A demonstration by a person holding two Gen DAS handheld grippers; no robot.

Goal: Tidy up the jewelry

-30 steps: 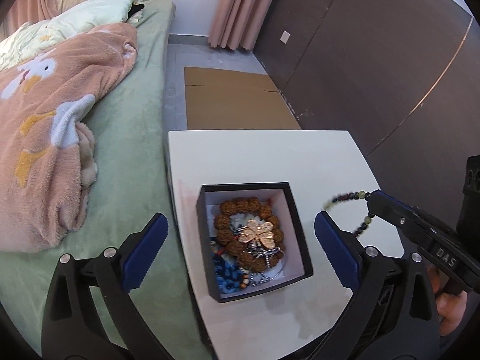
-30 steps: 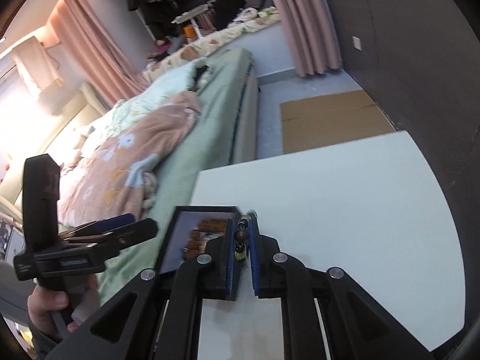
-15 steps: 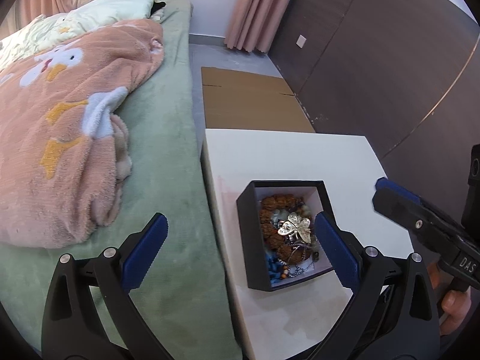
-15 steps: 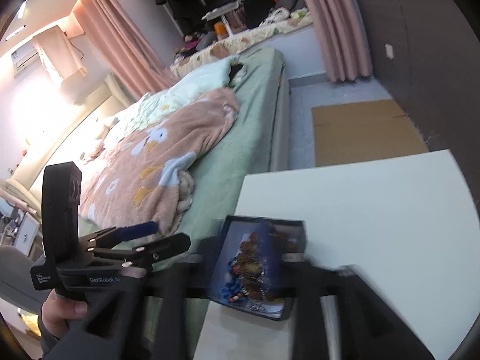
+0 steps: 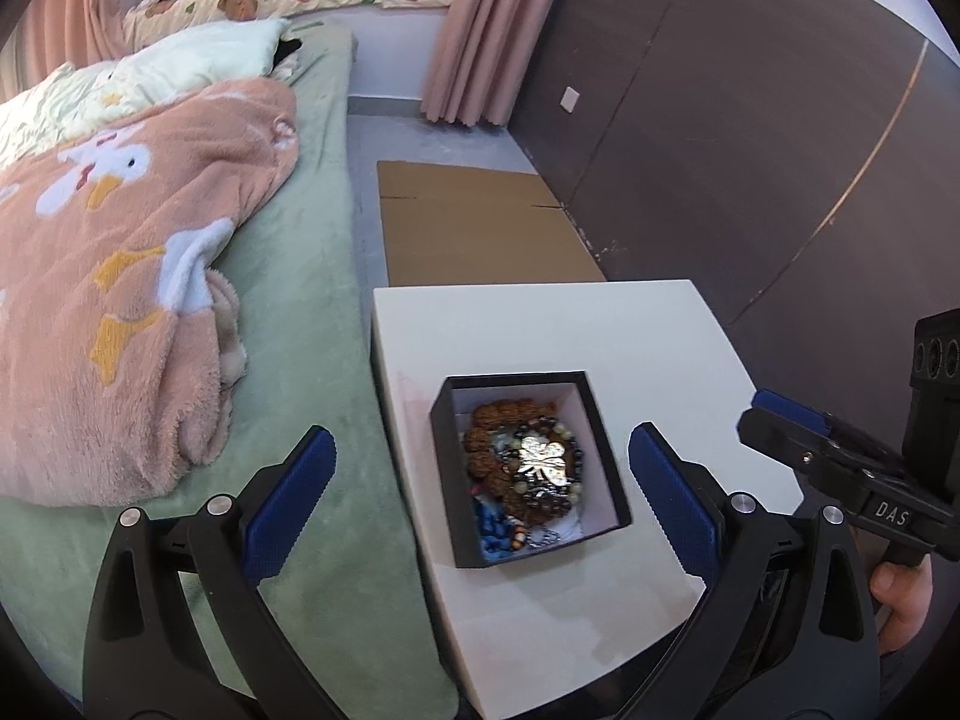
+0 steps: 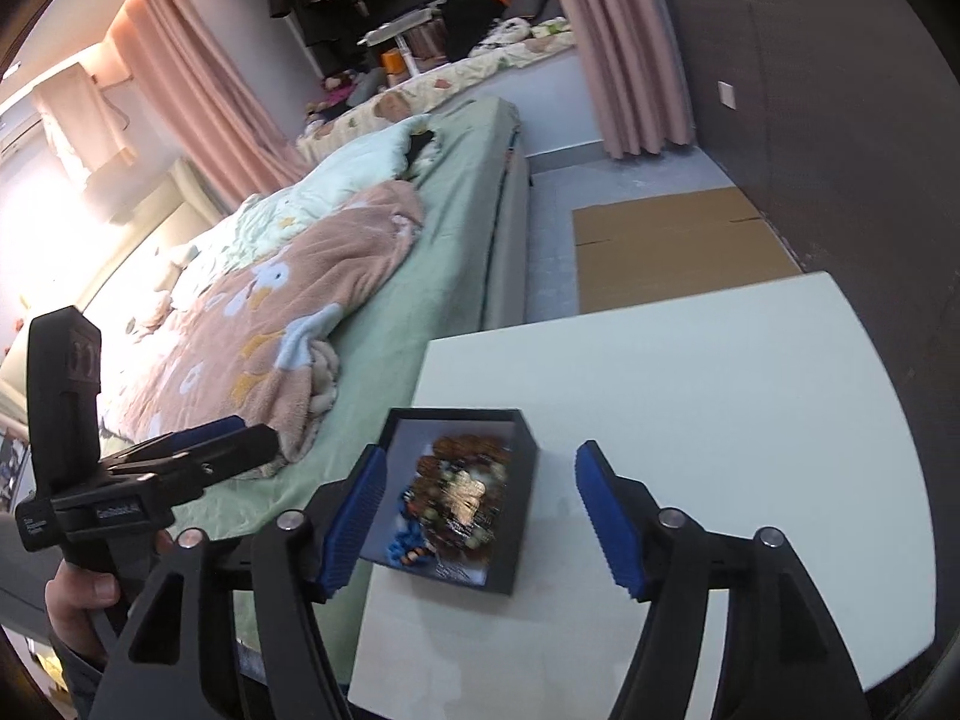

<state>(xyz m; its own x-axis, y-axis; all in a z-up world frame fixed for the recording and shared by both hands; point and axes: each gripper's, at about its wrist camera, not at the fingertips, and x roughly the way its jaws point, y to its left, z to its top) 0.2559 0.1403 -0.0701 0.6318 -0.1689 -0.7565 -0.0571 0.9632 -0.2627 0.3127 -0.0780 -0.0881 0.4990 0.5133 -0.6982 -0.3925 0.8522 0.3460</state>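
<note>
Both grippers stood with jaws apart: the right gripper had just opened, dropping its dark bead bracelet into the black box near the table's bed-side edge, while the left gripper held nothing, so that piece looked put away.

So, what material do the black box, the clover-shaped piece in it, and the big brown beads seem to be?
Black box: probably rigid cardboard, matte, with thin straight walls and a white lining. Clover-shaped piece: likely metal, polished, with bright glare. Big brown beads: perhaps wood or seed, dull and rough-looking; the blur leaves it open.
</note>
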